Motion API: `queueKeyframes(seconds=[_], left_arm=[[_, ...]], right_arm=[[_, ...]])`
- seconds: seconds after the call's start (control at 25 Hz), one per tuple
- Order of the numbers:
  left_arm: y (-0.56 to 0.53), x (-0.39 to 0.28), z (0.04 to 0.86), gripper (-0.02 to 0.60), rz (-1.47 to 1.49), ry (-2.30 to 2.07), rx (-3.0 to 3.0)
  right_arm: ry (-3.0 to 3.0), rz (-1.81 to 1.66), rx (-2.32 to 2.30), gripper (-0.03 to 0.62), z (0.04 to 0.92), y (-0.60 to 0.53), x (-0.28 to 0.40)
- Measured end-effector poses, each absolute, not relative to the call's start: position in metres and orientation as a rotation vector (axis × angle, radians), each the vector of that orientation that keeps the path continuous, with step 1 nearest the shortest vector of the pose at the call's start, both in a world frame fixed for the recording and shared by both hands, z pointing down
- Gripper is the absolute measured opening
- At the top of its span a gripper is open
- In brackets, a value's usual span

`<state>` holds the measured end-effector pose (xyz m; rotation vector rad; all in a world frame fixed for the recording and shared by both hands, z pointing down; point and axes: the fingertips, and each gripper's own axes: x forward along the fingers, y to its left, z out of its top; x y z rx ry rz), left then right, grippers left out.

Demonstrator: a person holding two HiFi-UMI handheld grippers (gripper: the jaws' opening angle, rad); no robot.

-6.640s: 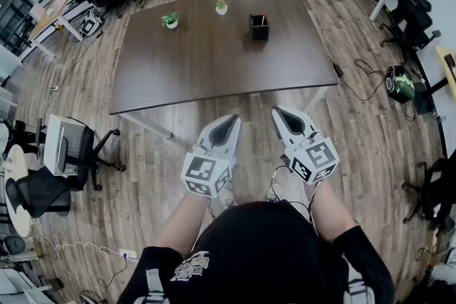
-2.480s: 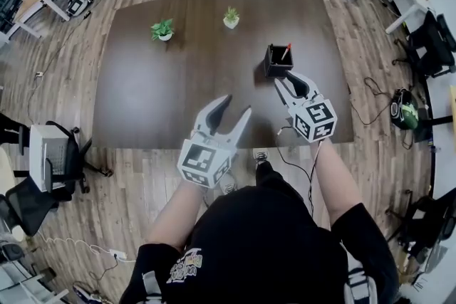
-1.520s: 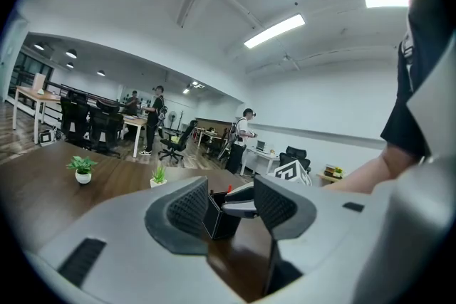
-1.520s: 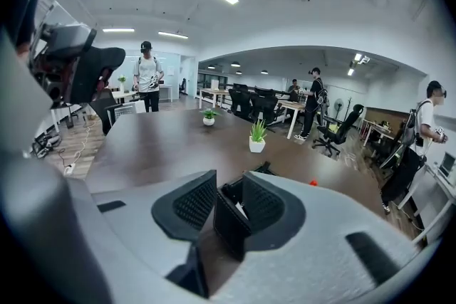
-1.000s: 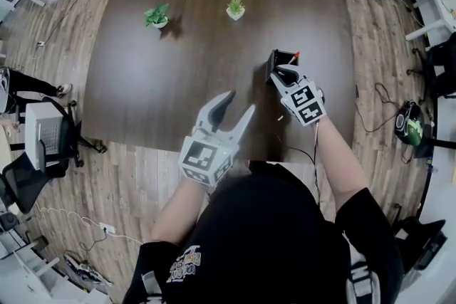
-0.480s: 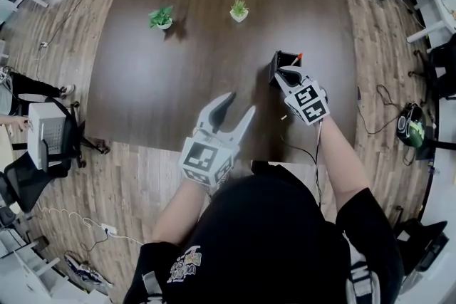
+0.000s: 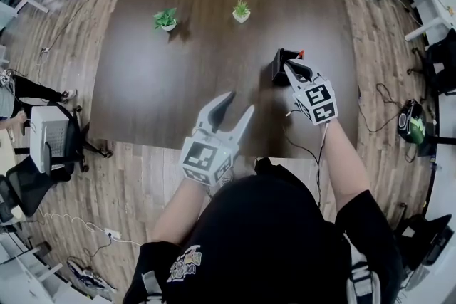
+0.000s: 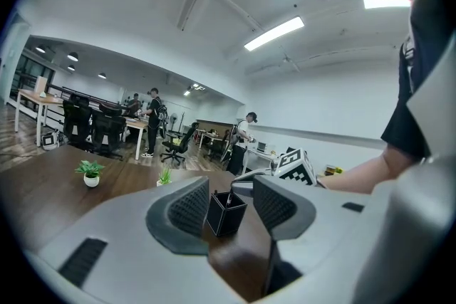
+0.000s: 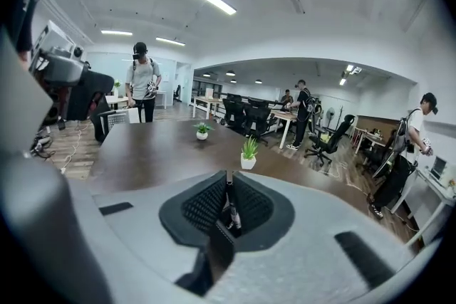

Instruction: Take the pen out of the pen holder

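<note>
Black pen (image 9: 229, 204), its lower end seemingly inside the holder (image 7: 278, 66) at right-centre, is pinched by the right gripper (image 7: 295, 69), whose jaws have just been closing; a slanted pull could topple the holder toward the table (image 7: 178, 82) edge at right, whereas bare wood lies leftward, past the gaping left gripper (image 7: 239, 103).

Right hand-held gripper (image 9: 227, 183): jaws just closed in, now pinching dark pen (image 9: 231, 208). Brown bench (image 9: 142, 149) beyond, potted plant (image 9: 249, 153) on it.
</note>
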<state>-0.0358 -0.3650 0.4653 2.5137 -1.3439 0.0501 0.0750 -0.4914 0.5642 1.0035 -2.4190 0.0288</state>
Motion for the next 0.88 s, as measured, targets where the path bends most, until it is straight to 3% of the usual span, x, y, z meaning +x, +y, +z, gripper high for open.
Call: queueKeyframes(seconds=[0.64, 0.88], left_arm=[[-0.307, -0.073, 0.426, 0.153, 0.01, -1.323, 2.612], [-0.281, -0.089, 0.413, 0.106, -0.023, -1.327, 2.646]], right_arm=[[-2.559, -0.084, 1.324, 0.031, 0.43, -0.415, 0.072], [-2.587, -0.153, 1.382, 0.031, 0.391, -0.366, 0.057]])
